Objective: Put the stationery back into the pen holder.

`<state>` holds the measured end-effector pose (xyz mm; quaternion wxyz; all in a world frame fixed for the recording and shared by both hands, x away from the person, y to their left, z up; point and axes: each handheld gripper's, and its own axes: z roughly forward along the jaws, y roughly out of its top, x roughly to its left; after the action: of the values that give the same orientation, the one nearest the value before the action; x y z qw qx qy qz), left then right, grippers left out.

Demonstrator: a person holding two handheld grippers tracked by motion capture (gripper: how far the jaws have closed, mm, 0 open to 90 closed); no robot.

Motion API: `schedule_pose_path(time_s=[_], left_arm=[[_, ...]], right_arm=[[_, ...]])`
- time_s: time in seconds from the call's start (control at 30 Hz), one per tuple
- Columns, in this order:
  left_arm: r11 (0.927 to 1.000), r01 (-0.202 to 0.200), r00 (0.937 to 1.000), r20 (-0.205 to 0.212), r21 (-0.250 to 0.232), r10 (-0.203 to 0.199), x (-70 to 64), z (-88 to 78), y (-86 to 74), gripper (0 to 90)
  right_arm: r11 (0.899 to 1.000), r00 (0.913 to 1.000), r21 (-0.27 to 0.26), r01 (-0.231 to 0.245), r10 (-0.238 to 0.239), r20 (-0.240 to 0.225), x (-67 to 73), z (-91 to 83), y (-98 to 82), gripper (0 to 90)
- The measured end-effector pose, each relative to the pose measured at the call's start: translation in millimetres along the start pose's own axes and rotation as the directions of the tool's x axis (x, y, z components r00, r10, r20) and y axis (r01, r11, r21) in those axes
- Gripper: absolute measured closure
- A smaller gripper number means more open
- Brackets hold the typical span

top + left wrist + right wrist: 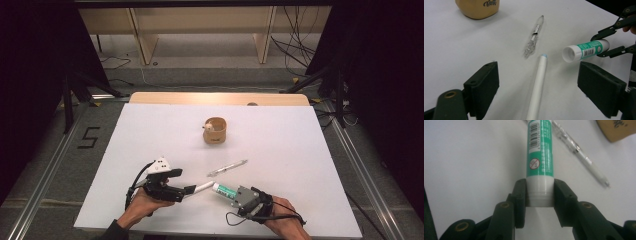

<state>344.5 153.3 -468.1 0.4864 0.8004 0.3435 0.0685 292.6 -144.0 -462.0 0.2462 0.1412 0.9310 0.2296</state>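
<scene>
Your right tongs [231, 196] were closed on a glue stick [224, 190], both pads pressed against its white end; the right gripper view confirmed this, the glue stick [539, 157] running straight away from the jaws toward 12 o'clock, its green label and barcode uppermost. In the high view the stick sat at about 6 o'clock on the desk [150, 125], near the front edge, its free end pointing toward 10 o'clock. Whether it was lifted clear of the surface or resting on it could not be told. Your left tongs [186, 190] stood open, the jaws wide apart and pressing on nothing. A white pen [202, 187] lay on the desk between them, and in the left gripper view that pen [537, 85] ran from the bottom edge up toward 12 o'clock, ending in a pale blue tip, with clear space between it and each pad. From that same view the glue stick [585, 50] appeared at about 2 o'clock, its white open end facing the camera, held by your right tongs [607, 42] farther off. A clear pen [227, 168] lay loose on the desk just beyond both tongs, near the middle, touching neither the white pen nor the stick. A tan cup [215, 131] stood upright farther back, at about 12 o'clock from the clear pen and well apart from it. Both of your hands were at the front edge of the desk, left hand [150, 200] at 7 o'clock, right hand [285, 220] at 5 o'clock.
</scene>
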Motion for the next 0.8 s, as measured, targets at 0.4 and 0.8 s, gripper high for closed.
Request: schedule_pose_path(time_s=[0.4,0.8], left_arm=[[1.0,-0.007,0.9999,0.007,-0.003,0.007,-0.3,-3.1,5.3,17.0],[0.9961,-0.072,0.9958,0.061,0.051,0.069,-7.9,-3.0,30.9,16.9]], right_arm=[[0.98,0.9715,-0.09,0.178,-0.161,0.174,16.1,-6.8,4.1,65.6],[0.914,0.8527,-0.055,0.401,-0.351,0.387,31.9,-6.2,4.6,65.7]])
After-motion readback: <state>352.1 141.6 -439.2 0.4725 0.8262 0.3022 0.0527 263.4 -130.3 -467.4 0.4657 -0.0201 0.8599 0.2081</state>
